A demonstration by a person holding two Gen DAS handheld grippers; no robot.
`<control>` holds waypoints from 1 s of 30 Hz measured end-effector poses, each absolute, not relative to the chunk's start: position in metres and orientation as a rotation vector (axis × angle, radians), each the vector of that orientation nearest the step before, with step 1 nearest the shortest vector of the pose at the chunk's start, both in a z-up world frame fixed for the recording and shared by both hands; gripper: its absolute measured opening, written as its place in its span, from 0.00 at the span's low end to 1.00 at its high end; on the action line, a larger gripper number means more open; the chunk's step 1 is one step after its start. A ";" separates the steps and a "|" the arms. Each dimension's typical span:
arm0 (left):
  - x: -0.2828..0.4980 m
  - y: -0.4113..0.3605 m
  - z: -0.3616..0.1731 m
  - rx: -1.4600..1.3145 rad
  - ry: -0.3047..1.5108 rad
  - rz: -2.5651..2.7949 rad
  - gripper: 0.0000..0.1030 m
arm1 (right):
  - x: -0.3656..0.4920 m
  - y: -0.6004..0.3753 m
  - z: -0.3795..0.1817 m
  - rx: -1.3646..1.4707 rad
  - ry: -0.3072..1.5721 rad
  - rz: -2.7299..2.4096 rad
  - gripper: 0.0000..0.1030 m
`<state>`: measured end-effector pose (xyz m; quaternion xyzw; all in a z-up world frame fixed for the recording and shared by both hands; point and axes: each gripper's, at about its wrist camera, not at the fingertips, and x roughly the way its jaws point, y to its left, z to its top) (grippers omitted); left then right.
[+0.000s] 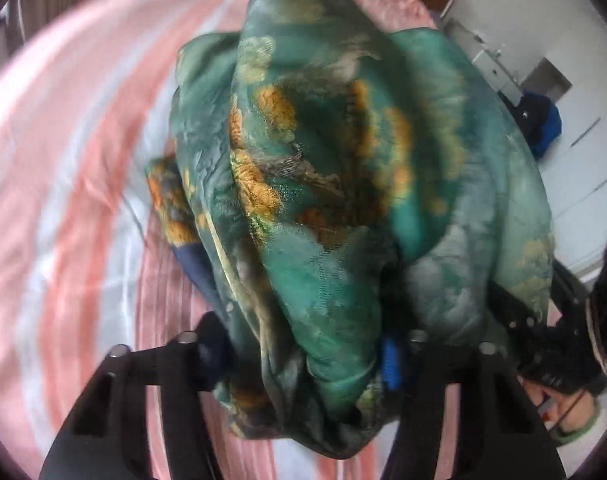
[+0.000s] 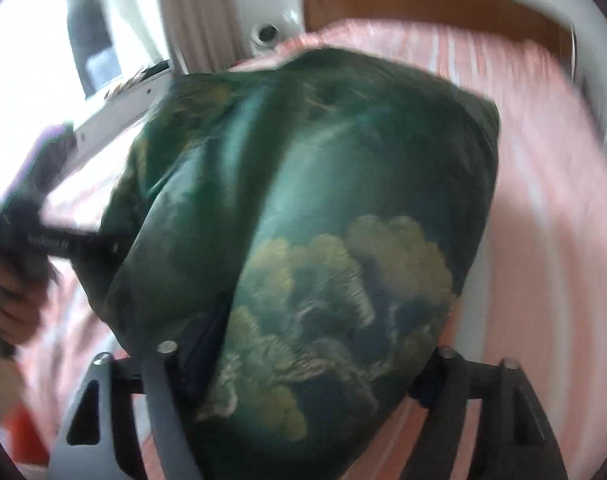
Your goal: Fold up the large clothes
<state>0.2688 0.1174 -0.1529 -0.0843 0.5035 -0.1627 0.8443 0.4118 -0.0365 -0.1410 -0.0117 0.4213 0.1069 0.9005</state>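
A large green garment (image 1: 323, 184) with orange and cream cloud print hangs bunched over a pink-and-white striped bed (image 1: 63, 168). My left gripper (image 1: 303, 364) is shut on a thick fold of it, which fills the space between the fingers. In the right wrist view the same green garment (image 2: 315, 240) fills the middle and my right gripper (image 2: 303, 376) is shut on it. The other gripper and the hand holding it show at the right edge of the left view (image 1: 563, 344) and at the left edge of the right view (image 2: 19, 240). Both views are blurred.
A brown wooden headboard (image 2: 423, 0) stands at the bed's far end. A window and curtain (image 2: 103, 40) are at the left. White wall and a blue object (image 1: 547, 124) lie right of the bed.
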 end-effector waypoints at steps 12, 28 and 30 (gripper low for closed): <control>0.302 0.070 -0.079 -0.210 0.760 -0.258 0.83 | 0.457 -0.050 -0.052 -0.008 0.602 0.161 0.67; 0.177 0.108 -0.070 0.046 0.546 0.030 1.00 | 0.346 -0.050 -0.071 -0.058 0.548 -0.040 0.99; 0.158 0.108 -0.075 0.076 0.546 0.031 1.00 | 0.310 -0.054 -0.067 -0.047 0.535 -0.031 0.99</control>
